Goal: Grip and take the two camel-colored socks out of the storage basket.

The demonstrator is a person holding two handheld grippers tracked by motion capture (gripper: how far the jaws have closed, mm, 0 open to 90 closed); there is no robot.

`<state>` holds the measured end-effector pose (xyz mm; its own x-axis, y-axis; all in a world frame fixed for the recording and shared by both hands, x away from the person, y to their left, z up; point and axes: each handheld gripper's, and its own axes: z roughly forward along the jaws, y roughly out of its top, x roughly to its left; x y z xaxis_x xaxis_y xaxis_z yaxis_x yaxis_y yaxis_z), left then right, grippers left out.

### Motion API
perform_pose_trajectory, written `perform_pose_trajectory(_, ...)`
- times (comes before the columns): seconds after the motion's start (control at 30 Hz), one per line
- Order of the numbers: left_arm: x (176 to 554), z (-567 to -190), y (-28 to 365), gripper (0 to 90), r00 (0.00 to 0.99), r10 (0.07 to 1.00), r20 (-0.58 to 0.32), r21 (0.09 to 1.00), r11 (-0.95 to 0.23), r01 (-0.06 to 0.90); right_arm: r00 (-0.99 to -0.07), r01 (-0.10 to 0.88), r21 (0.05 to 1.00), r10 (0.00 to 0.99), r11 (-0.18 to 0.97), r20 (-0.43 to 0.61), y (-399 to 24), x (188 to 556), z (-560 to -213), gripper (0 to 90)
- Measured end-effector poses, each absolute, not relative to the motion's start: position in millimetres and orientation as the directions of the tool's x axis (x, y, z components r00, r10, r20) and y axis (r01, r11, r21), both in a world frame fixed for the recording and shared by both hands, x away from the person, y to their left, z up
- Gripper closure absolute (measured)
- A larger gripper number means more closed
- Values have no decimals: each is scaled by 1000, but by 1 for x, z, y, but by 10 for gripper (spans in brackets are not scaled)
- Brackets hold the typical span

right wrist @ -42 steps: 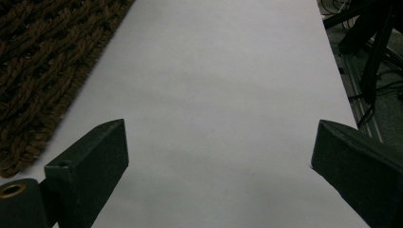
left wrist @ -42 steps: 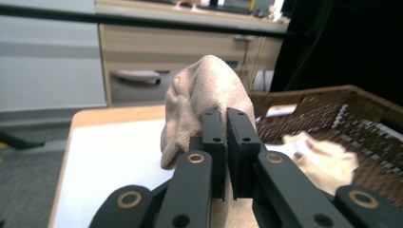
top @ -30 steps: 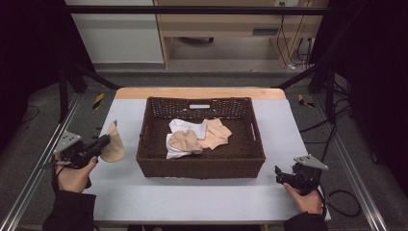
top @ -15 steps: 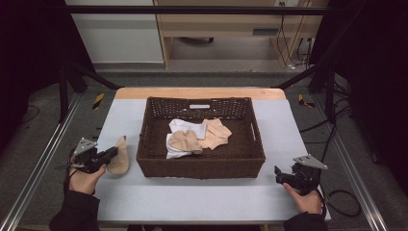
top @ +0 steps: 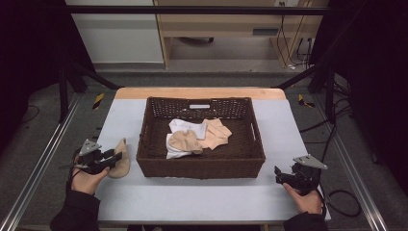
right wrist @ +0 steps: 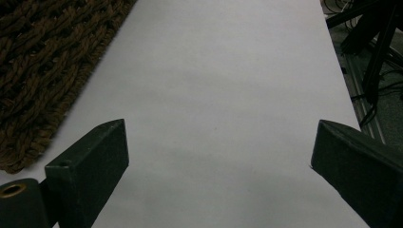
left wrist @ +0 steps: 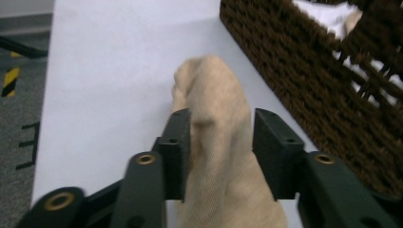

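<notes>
No legible writing can be made out; a small pale tag on the far wall of the dark brown woven wicker basket is blurred. A beige cloth sock is seen lying on the pale grey table, just beside the basket, between the left gripper whose jaws have just been opening (pads apart). The right gripper is held wide open over bare table. White and beige socks are piled in the basket.

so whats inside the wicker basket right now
The wicker basket holds a white cloth and two beige socks piled together; whatever lies under that pile is covered.
</notes>
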<state>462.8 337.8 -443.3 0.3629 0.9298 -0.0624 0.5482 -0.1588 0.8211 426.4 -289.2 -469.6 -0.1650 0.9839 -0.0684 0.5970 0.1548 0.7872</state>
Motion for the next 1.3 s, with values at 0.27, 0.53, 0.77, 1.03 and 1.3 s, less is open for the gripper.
perform_pose_trajectory(0.27, 455, -419, 337, 446, 353, 932, -81, 883, -98, 459, -163, 595, 789, 984, 152, -67, -289, 426, -469, 55)
perform_pose_trajectory(0.53, 448, -397, 323, 447, 385, 919, -86, 925, -70, 374, -162, 592, 792, 985, 150, -65, -290, 426, -469, 54)
perform_pose_trajectory(0.77, 445, -378, 306, 434, 419, 905, -69, 947, -73, 313, -160, 593, 791, 985, 151, -68, -290, 426, -469, 54)
perform_pose_trajectory(1.03, 448, -354, 278, 423, 472, 881, -44, 961, -92, 260, -157, 598, 789, 986, 146, -63, -290, 426, -470, 52)
perform_pose_trajectory(1.3, 460, -331, 255, 416, 497, 868, -24, 969, -102, 225, -151, 587, 798, 987, 136, -57, -291, 426, -469, 49)
